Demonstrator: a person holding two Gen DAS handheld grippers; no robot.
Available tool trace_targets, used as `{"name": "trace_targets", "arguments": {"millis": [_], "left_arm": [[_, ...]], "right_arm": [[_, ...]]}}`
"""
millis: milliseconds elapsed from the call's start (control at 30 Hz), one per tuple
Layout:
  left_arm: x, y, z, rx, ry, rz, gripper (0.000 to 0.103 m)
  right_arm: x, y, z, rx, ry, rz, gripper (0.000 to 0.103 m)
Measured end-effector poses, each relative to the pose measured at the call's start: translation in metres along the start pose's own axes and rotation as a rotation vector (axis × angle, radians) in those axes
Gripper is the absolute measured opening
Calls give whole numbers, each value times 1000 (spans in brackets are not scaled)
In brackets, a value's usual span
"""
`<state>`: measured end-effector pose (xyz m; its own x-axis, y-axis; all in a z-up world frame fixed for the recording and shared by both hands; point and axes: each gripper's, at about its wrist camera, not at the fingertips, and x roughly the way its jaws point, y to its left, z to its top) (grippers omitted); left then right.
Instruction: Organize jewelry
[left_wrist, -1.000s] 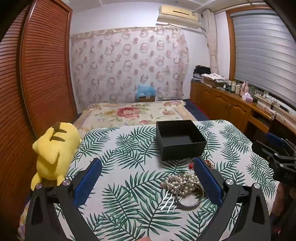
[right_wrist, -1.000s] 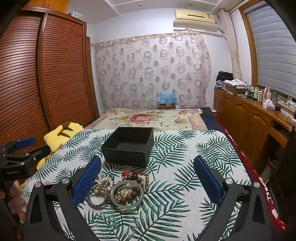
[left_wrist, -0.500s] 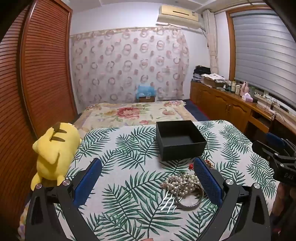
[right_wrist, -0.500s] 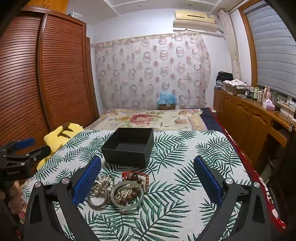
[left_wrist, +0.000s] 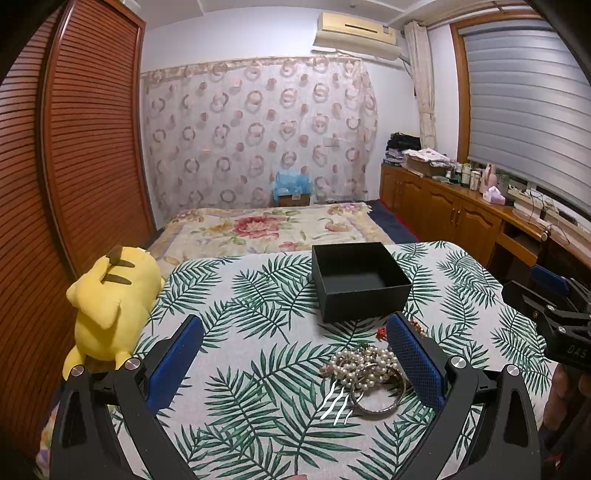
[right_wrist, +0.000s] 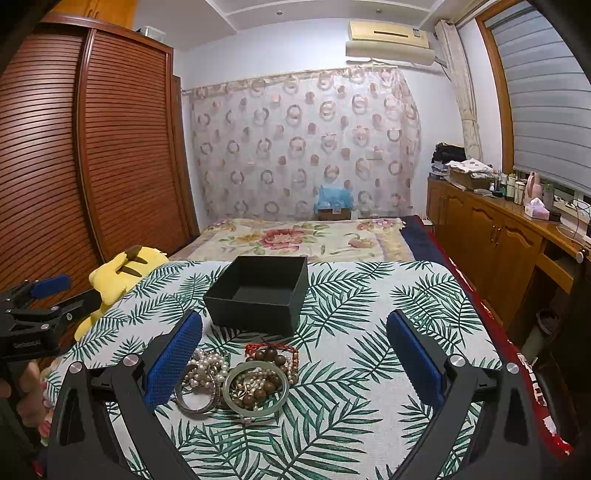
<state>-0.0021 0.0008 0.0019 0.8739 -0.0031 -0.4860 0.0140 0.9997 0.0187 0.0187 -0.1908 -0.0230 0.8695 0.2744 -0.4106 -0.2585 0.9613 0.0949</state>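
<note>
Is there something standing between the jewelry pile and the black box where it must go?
Nothing visible. The jewelry pile lies just in front of the open black box, with only bare leaf-print cloth between them.

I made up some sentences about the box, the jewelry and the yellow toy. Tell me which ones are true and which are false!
1. The black box has jewelry inside. False: it looks empty.
2. The jewelry pile lies on the leaf-print cloth, in front of the box. True.
3. The right tool is squeezing the green bangle. False: its fingers are spread wide and touch nothing.
4. A yellow plush toy lies at the left edge of the cloth. True.
5. The left tool is holding the pearls. False: it is open and empty; the pearls lie on the cloth.
</note>
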Motion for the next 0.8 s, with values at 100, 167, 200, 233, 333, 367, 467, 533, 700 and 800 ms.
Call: {"name": "trace_targets", "arguments": {"millis": [100, 167, 200, 233, 333, 367, 467, 533, 700, 800], "left_arm": [[0, 0, 0, -1, -1, 0, 96], [0, 0, 0, 0, -2, 0, 96], [0, 0, 0, 0, -2, 1, 96], [0, 0, 0, 0, -2, 1, 96], [0, 0, 0, 0, -2, 1, 96], [0, 0, 0, 0, -3, 1, 96], [-1, 0, 0, 0, -3, 1, 96], [-1, 0, 0, 0, -4, 1, 96], [-1, 0, 0, 0, -4, 1, 96], [-1, 0, 0, 1, -5, 1, 96]], "right_arm": [[0, 0, 0, 1, -1, 0, 101], [-1, 0, 0, 0, -2, 1, 101], [-1, 0, 0, 0, -2, 0, 101], [-1, 0, 0, 0, -2, 0, 100], [-1, 0, 0, 1, -3, 1, 101], [-1, 0, 0, 0, -3, 1, 101], [-1, 0, 0, 1, -4, 0, 101], [-1, 2, 1, 1, -3, 0, 101], [-1, 2, 0, 0, -4, 1, 101], [-2, 3, 1, 0, -4, 2, 101]]}}
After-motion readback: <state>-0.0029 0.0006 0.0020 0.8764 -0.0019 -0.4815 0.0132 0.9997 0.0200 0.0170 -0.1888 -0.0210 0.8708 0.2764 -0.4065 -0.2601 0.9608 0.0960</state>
